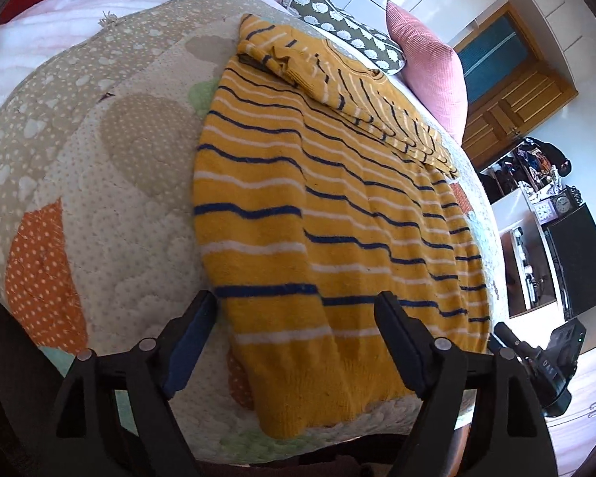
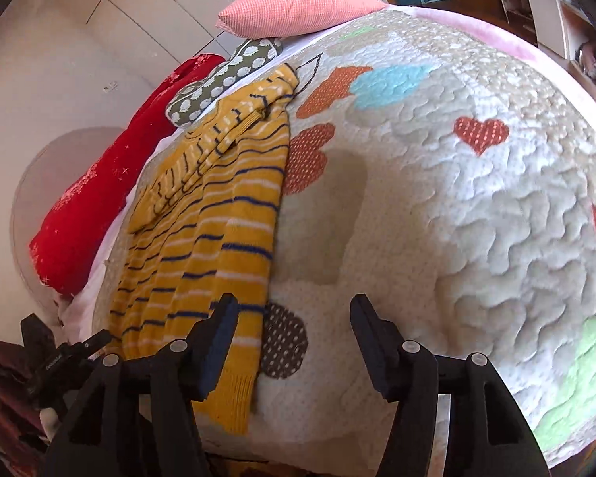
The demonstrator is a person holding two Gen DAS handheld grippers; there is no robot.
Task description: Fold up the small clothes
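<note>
A small yellow sweater (image 1: 318,206) with navy and white stripes lies flat on a quilted bedspread (image 1: 111,183), its sleeves folded in over the chest at the far end. My left gripper (image 1: 296,310) is open, its fingers on either side of the sweater's near hem, just above it. The sweater also shows in the right wrist view (image 2: 218,214), left of centre. My right gripper (image 2: 294,314) is open and empty, its left finger over the sweater's right edge near the hem, the right finger over bare quilt (image 2: 457,198).
A pink cushion (image 1: 429,67), a grey patterned pillow (image 1: 337,24) and a red blanket (image 2: 111,167) lie at the bed's far end. A white desk with clocks (image 1: 552,206) and a wooden door (image 1: 508,91) stand beyond the bed. The other gripper (image 1: 544,357) shows at the right.
</note>
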